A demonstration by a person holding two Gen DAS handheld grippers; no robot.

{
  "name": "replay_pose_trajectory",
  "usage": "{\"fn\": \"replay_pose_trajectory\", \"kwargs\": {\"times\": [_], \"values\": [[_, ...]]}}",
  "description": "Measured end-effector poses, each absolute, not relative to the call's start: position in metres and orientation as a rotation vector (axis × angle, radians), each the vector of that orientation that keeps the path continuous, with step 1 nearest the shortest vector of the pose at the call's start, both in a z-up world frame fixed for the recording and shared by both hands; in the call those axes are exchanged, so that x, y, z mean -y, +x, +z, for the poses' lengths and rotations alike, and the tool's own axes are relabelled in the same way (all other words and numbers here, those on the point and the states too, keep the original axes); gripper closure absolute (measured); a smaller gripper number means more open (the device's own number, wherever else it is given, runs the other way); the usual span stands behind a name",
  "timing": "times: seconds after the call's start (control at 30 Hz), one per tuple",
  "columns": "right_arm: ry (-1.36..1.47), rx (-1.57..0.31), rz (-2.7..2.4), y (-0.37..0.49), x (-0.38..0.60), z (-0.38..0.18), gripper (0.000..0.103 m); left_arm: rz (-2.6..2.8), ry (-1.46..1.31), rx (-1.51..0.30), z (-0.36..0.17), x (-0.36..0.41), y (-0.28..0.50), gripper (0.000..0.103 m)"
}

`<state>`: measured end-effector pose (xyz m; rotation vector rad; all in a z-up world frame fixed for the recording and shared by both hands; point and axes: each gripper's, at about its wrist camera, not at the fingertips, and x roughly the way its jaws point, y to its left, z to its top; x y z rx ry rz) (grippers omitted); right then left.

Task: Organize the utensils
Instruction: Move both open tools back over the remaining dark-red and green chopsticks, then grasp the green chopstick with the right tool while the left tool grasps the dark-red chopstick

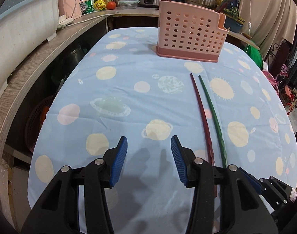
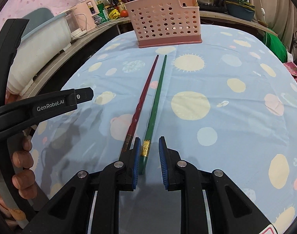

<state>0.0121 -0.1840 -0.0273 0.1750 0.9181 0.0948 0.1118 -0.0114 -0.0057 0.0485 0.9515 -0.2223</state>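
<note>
Left gripper (image 1: 149,152) jaws released, right gripper (image 2: 148,152) jaws unclenched around green chopstick (image 2: 157,95), its end hidden.

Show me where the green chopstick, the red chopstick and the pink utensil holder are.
green chopstick (image 2: 157,97), right wrist view, middle of its shaft.
red chopstick (image 2: 143,95), right wrist view, middle of its shaft.
pink utensil holder (image 1: 187,33), left wrist view, perforated front wall.

White letters say "GenRobot.AI" on the black handle of the left gripper (image 2: 51,105), seen at the left in the right wrist view. Far back on the shelf, a green and white pack (image 1: 88,3) and a yellow pack (image 1: 99,4) have print, but it's too small & blurry to read. No other words or nos. can be read.
</note>
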Motion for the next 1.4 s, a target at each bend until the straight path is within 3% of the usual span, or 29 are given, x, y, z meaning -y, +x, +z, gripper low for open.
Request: {"fn": "replay_pose_trajectory", "kwargs": {"times": [0.43,0.73,1.2,1.4], "values": [[0.13,-0.911,0.086,0.01,0.178,-0.032,0.084,-0.235,0.054,-0.978,-0.012,0.015,0.109,0.059],[0.116,-0.899,0.058,0.007,0.18,-0.033,0.094,-0.24,0.051,-0.993,-0.015,0.017,0.108,0.057],[0.19,-0.881,-0.028,0.0,0.21,-0.031,0.096,-0.286,0.065,-1.003,-0.018,0.033,0.095,0.031],[0.247,-0.877,-0.054,-0.005,0.228,-0.032,0.096,-0.329,0.092,-1.011,-0.021,0.051,0.087,0.03]]}}
